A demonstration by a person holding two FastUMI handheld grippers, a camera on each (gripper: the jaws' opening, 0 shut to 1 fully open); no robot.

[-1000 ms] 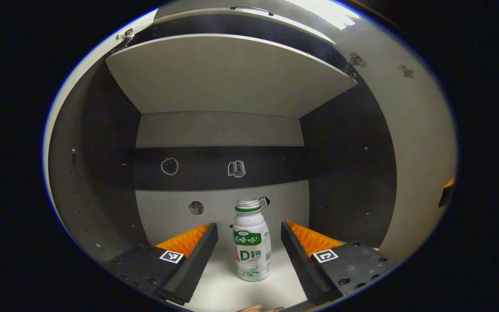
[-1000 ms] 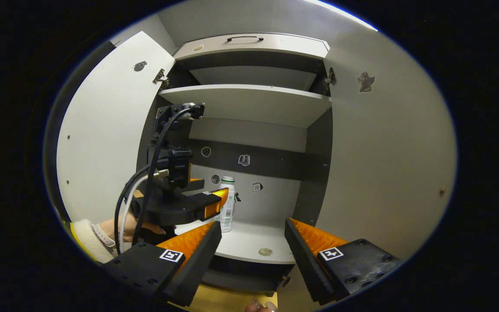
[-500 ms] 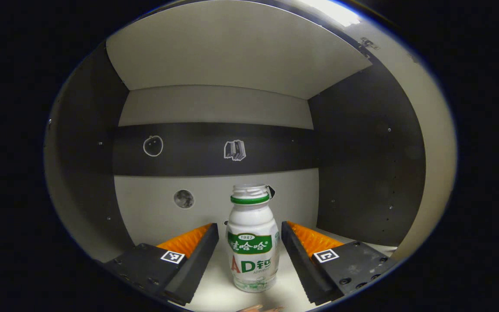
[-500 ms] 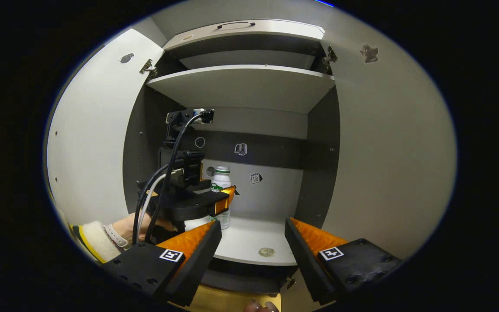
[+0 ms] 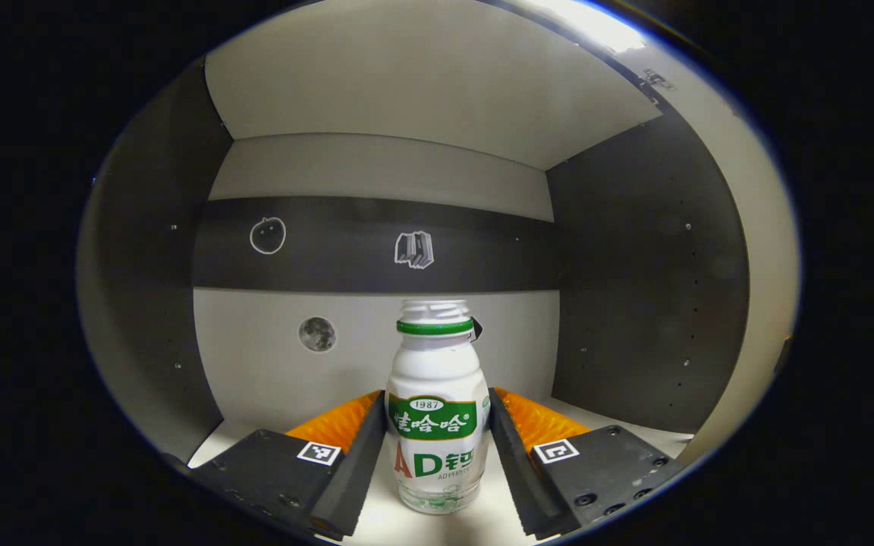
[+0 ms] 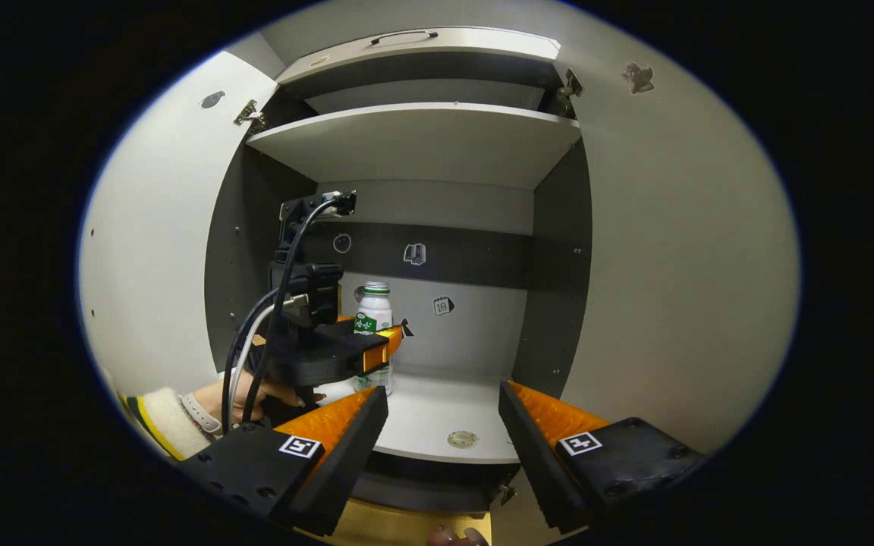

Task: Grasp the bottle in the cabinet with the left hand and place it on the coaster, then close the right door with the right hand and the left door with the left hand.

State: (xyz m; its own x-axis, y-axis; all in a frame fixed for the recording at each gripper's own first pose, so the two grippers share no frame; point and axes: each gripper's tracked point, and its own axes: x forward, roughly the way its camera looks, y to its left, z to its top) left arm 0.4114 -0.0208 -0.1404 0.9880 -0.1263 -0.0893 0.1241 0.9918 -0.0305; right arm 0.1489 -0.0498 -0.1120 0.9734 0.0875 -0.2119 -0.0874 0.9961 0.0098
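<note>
the bottle (image 5: 435, 413) stands upright on the cabinet's lower shelf (image 6: 437, 425), between the left gripper (image 5: 437, 425) fingers, which sit right against its sides, though whether both press on it is hard to tell. in the right gripper view that gripper hides the bottle's lower half, while the right gripper (image 6: 441, 425) hangs wide apart in front of the cabinet, holding nothing.

A small apple drawing (image 5: 268, 235) and a small book drawing (image 5: 413, 250) are seen on the dark strip at the back, up ahead of the tongs. A round moon sticker (image 5: 317, 334) is stuck lower down on the pale wall. A white shelf (image 6: 422, 144) is set high above.
</note>
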